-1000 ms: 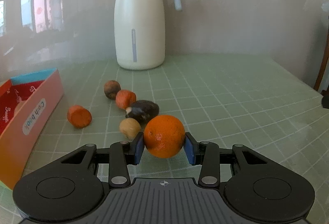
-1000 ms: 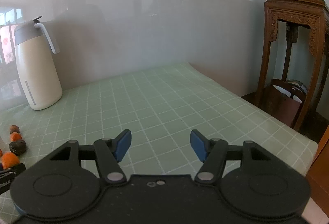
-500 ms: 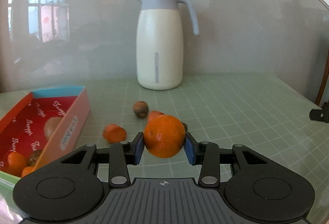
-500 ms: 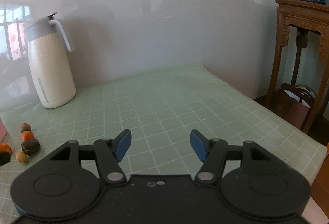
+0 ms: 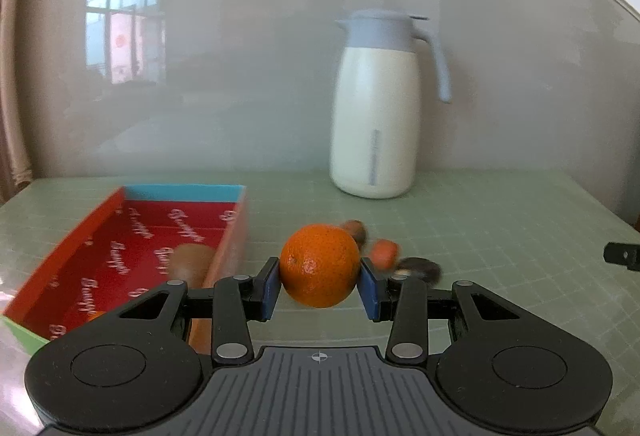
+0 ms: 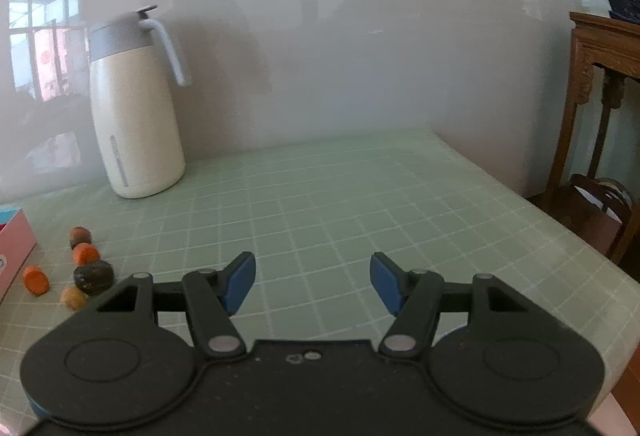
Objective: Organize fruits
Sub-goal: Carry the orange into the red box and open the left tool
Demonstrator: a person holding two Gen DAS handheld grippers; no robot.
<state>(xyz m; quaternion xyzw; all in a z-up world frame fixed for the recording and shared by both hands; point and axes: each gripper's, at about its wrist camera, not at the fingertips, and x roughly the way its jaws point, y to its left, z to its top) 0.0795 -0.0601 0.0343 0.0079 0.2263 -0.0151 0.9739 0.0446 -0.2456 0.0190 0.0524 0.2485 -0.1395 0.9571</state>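
1. Left gripper (image 5: 319, 286): I have it clamped on the orange (image 5: 320, 265), both blue pads pressed to its sides, the fruit clear of the bench (image 5: 500, 220). A second ago the loose fruit lay straight ahead of this gripper and only a corner of the box showed at far left; now the box fills the lower left of the left wrist view. I read that as the carry nearly done, with the drop still to come.

2. Box (image 5: 80, 236): just left of and ahead of the left gripper, red lining, blue far wall. A brown fruit (image 5: 191, 262) lies inside; something orange shows low in the near corner, too hidden to name.

3. Right gripper (image 6: 312, 284): jaws apart, nothing between them, over bare bench.

4. Loose fruit, left of the right gripper: pale nut (image 6: 73, 298) nearest, then a dark fruit (image 6: 94, 277), an orange piece (image 6: 36, 279) by the box wall, a second orange piece (image 6: 85, 253), a brown fruit (image 6: 80, 236) farthest. I judge these five are the work remaining.

5. Jug (image 5: 376, 108): beyond the loose fruit, upright against the wall, well apart from both grippers.

6. Wooden stand (image 6: 600, 96): off the bench, far right of the right gripper.
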